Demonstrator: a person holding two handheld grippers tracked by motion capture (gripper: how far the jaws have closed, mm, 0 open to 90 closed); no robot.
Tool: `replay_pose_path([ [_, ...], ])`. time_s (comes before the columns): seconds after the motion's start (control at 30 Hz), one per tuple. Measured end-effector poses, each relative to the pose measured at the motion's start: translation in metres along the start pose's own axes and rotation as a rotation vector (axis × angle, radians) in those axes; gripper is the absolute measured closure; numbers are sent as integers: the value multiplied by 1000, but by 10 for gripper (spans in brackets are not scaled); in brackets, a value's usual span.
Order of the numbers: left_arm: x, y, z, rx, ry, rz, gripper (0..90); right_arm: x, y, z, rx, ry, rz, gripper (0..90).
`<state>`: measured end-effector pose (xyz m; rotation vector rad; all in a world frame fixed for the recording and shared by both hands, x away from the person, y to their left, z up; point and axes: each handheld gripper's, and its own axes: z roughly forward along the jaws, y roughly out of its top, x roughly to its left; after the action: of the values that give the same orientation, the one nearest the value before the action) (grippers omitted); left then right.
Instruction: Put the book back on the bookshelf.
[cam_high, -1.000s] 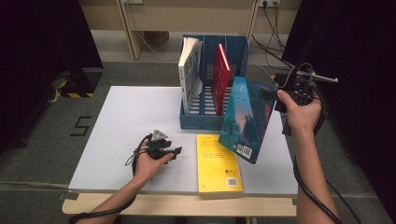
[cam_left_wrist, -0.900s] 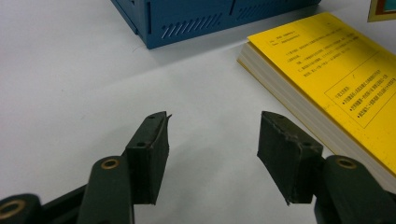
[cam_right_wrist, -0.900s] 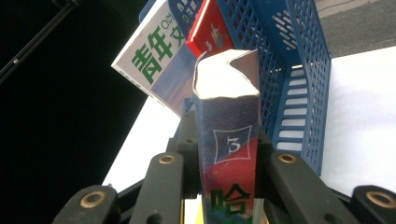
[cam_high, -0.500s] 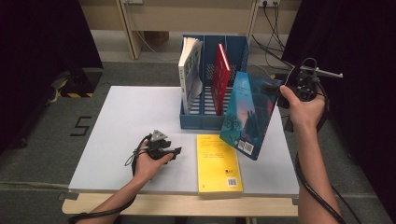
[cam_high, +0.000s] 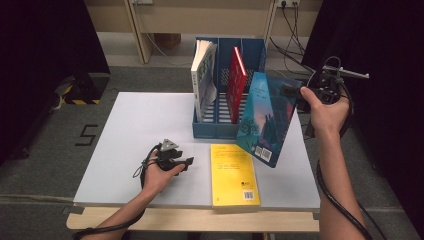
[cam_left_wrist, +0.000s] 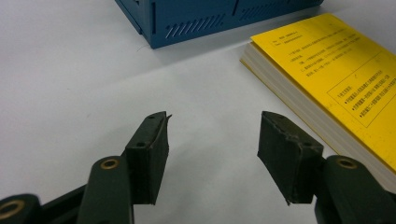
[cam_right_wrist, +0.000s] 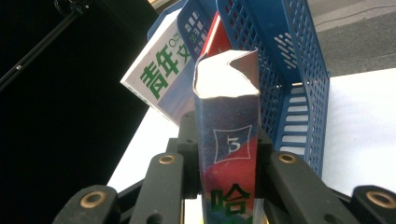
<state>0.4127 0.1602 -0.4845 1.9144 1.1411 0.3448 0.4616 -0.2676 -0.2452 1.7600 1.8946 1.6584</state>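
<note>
blue book held aloft at right, left gripper idle on the table

we see the right hand (cam_high: 324, 111) raised at the right of the high view, forearm coming up from the lower right corner, wrist bent toward the centre. the right gripper (cam_high: 295, 93) is clamped on the blue book (cam_high: 267, 117), gripping it at its upper right edge. the book hangs tilted above the table (cam_high: 135, 125), its lower corner toward the bottom of the frame, just right of the blue file rack (cam_high: 216, 129). in the right gripper view the two jaws press on either side of the book's spine (cam_right_wrist: 229, 154), which rises up the middle of the frame.

the left hand (cam_high: 161, 172) rests low on the table, lower centre-left of the high view, forearm entering from the bottom edge. the left gripper (cam_high: 189, 161) points right, toward the yellow book (cam_high: 233, 172). in the left gripper view its jaws stand apart with nothing between them, bare table under them.

around: the yellow book lies flat, lower centre, just below the rack and just beside the hanging blue book. the rack stands in the upper centre; a white book (cam_high: 204, 80) leans in its left slot, a red book (cam_high: 235, 82) in its middle slot. in the right gripper view the rack's slotted blue wall (cam_right_wrist: 285, 70) stands right behind the held book.
</note>
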Motion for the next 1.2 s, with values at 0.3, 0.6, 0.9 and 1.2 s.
replay_pose_path([
  [0.3,0,0,1,-1,2,2,424,2,5,-1,-10,-2,-2,747],
  [0.6,-1,0,2,2,1,4,424,1,8,-1,-18,-10,-2,747],
  [0.9,-1,1,1,4,0,6,424,1,12,-1,-28,-15,-5,747],
  [1.2,-1,1,1,4,1,4,424,5,20,-3,-47,-18,-6,747],
])
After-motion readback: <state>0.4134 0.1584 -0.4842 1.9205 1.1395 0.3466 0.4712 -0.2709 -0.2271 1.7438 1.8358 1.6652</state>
